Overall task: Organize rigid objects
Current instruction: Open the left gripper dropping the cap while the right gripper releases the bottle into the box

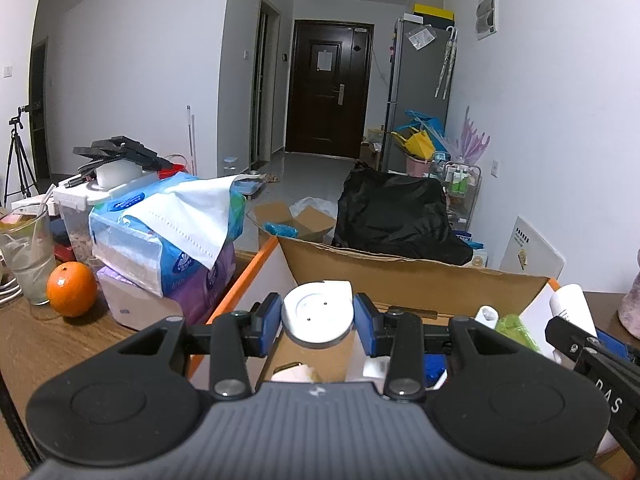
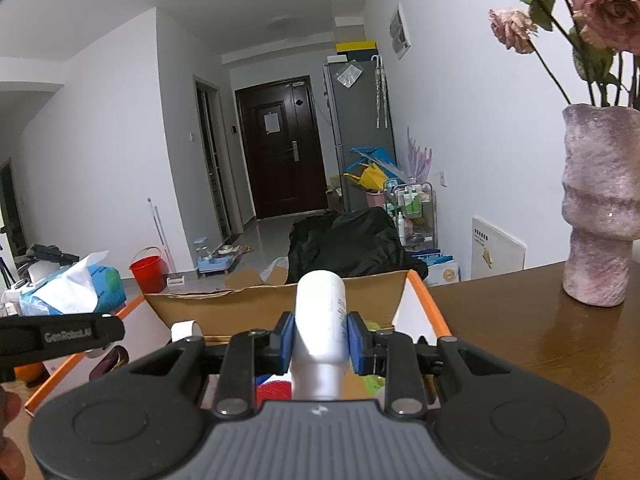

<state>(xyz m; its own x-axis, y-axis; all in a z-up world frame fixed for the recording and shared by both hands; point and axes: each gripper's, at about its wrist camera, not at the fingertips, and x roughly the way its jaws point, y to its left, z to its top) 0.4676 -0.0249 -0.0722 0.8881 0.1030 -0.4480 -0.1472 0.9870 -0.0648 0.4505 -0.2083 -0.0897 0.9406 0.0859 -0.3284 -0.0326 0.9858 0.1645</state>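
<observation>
While both claws hang over the open cardboard box [image 1: 416,276], each is clamped on something of its own. The left claw [image 1: 318,318] pinches a round white plastic disc [image 1: 318,314] between its blue pads [image 1: 267,320]; the disc is smooth, flat-topped with a shallow ring and a few small dark dots, and it sits above the box's interior. The right claw [image 2: 321,338] grips a smooth white cylindrical bottle [image 2: 321,320] across its body, the rounded end pointing forward and faint print running down one side; it too is held over the box, near the back wall.

The box has matte brown corrugated walls and an orange-edged white flap [image 1: 250,276] folded out to the left. Inside, partly hidden by the claws, lie a crumpled green item [image 1: 514,326], something blue, and a red meshed piece [image 2: 274,394]; what these are is hard to tell.

On the dark wooden tabletop [image 1: 48,344] to the left rest a glossy orange [image 1: 72,289], a cloudy glass cup [image 1: 29,256], and soft plastic-wrapped tissue packs [image 1: 172,236] with a sheet pulled out. To the right stands a rough, lumpy pink vase [image 2: 600,208] holding dried roses [image 2: 604,8].
</observation>
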